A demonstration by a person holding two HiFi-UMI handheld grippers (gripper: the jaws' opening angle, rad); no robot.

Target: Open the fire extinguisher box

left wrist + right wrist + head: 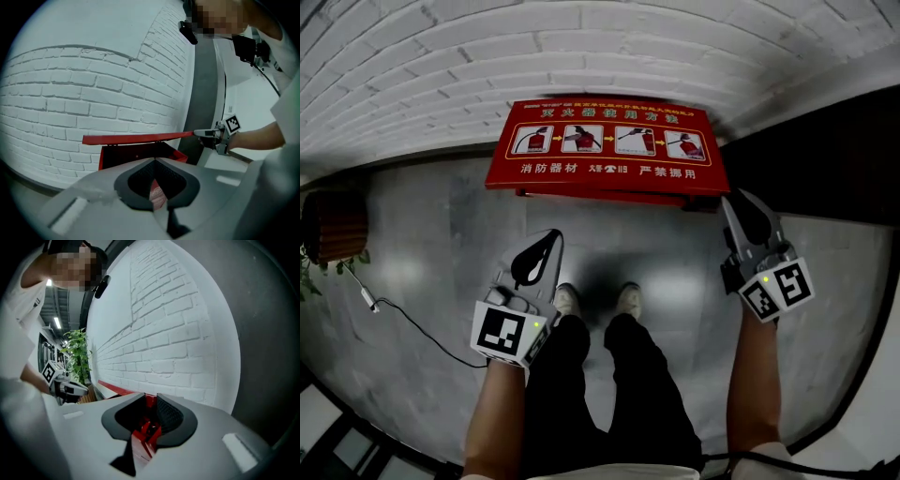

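Fire extinguisher box (136,157) | lid (605,145) reads 消防器材, 严禁挪用 | right gripper (730,200) jaws clamp lid corner | left gripper (554,235) jaws together, empty

A white-painted brick wall (487,66) is running across the top of the head view, meeting a glossy grey floor (431,216). At the far left a brown slatted wooden planter (336,225) is standing by the wall, with green leaves (311,277) trailing just beside it. A thin dark cable with a small white plug (370,300) is lying on the floor near the planter, curving rightward. A dark wall panel (825,159) is adjoining the brick at the right. Black trousers (609,394) and pale shoes (628,298) are showing at bottom centre.
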